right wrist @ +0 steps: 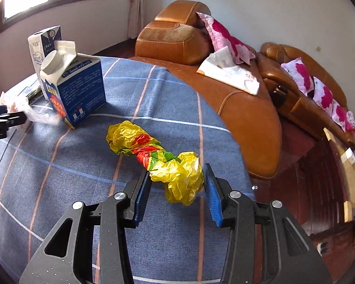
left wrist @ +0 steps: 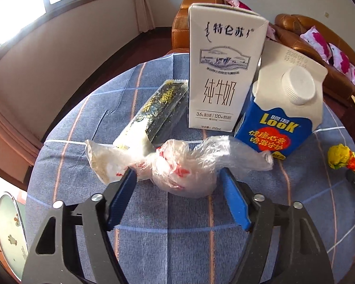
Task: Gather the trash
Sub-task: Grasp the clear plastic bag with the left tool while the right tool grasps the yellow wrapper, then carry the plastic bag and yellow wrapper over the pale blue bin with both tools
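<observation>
Trash lies on the blue plaid desk (right wrist: 153, 90): two bags, two cartons, one dark snack wrapper (left wrist: 158, 108). One clear plastic bag (left wrist: 177, 165), knotted, runs left to right between the left gripper (left wrist: 177, 177) pads, which stand apart beside its bulge. One twisted yellow bag (right wrist: 153, 156) runs from far left to near right, its near end between the right gripper (right wrist: 177, 184) pads, barely apart from it. One white milk carton (left wrist: 222, 71) and one blue carton (left wrist: 279, 123) stand upright, side by side.
</observation>
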